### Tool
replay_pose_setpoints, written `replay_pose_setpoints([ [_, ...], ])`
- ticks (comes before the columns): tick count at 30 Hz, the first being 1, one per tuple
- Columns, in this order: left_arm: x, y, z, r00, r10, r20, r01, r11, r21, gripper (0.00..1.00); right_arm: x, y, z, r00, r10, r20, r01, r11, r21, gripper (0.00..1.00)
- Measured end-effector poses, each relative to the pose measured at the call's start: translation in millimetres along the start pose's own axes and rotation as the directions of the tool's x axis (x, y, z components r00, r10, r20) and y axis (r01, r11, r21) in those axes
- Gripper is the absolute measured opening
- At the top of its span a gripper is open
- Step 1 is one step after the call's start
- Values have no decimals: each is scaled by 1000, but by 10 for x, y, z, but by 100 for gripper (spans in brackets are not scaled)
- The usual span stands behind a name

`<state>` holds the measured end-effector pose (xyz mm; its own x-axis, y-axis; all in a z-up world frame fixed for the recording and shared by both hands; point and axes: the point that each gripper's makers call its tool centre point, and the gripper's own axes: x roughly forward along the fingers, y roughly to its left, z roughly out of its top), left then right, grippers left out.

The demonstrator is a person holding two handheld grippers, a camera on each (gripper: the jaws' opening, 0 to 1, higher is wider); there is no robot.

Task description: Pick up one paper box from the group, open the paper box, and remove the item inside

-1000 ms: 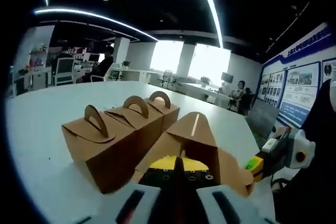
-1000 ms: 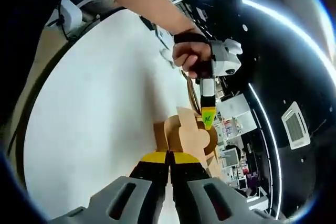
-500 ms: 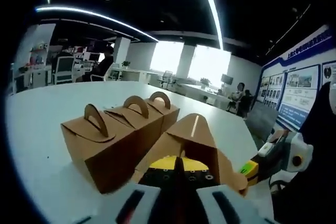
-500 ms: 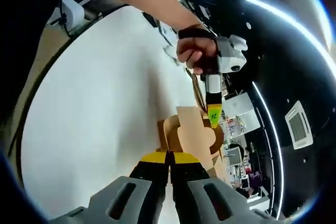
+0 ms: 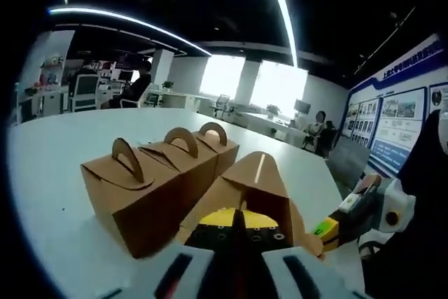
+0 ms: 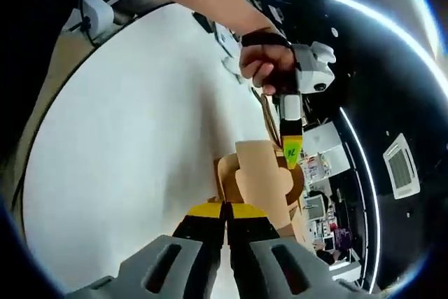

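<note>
Your left gripper [image 5: 236, 223] has its yellow-tipped jaws pressed together on the near edge of the opened paper box [image 5: 255, 194], right where a flap comes down toward you. In the left gripper view that box rises straight ahead of the jaws as a brown kraft wedge, its flaps spread and a pale crease running up the top panel. From the right, your right gripper [image 5: 326, 229] comes in with its green-and-yellow tip touching or just off the box's right flap.

In the right gripper view, your right gripper [image 6: 225, 209] shows its jaws drawn together too, with the box [image 6: 257, 173] just beyond the tips; whether they pinch a flap edge is hard to tell from this angle. Your hand [image 6: 264, 68] holds the left gripper [image 6: 291, 152] beyond the box, its tip set on the box's far side.

Beside the open box, three closed paper boxes [image 5: 159, 176] with arched handles stand in a touching row on the white table [image 5: 52, 166].
</note>
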<state>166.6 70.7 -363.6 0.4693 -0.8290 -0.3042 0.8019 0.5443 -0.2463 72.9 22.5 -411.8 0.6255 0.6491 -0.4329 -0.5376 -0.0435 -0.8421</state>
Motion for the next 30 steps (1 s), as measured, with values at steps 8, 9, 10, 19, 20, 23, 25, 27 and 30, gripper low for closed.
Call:
replay_pose_setpoints([
  [8, -7, -5, -6, 1000, -4, -4, 4, 1000, -9, 4, 41, 12, -17, 1000, 14, -6, -14, 1000, -9, 3],
  [9, -6, -6, -6, 1000, -4, -3, 4, 1000, -8, 4, 45, 12, -19, 1000, 15, -5, -15, 1000, -10, 3],
  [10, -5, -7, -6, 1000, -4, -3, 4, 1000, -7, 4, 50, 12, -22, 1000, 16, -5, -16, 1000, -8, 3],
  [19, -3, -2, -4, 1000, -11, 2, 11, 1000, -16, 4, 99, 17, -43, 999, 30, -17, -30, 999, -9, 3],
  [20, -3, 0, -4, 1000, -10, 2, 10, 1000, -16, 4, 106, 19, -45, 999, 32, -19, -32, 999, -10, 3],
  [23, -3, 1, -7, 1000, -8, 1, 8, 1000, -9, 4, 123, 22, -51, 999, 40, -26, -41, 999, -15, 3],
  [25, -3, 3, -8, 1000, -7, 0, 7, 1000, -7, 4, 136, 23, -56, 998, 48, -29, -49, 998, -29, 3],
  [27, -3, 7, -7, 1000, -9, 1, 9, 1000, -9, 4, 147, 21, -60, 998, 55, -31, -57, 998, -39, 3],
  [30, -4, 3, -6, 1000, -12, 6, 12, 1000, -15, 4, 159, 24, -66, 998, 62, -31, -63, 997, -46, 3],
])
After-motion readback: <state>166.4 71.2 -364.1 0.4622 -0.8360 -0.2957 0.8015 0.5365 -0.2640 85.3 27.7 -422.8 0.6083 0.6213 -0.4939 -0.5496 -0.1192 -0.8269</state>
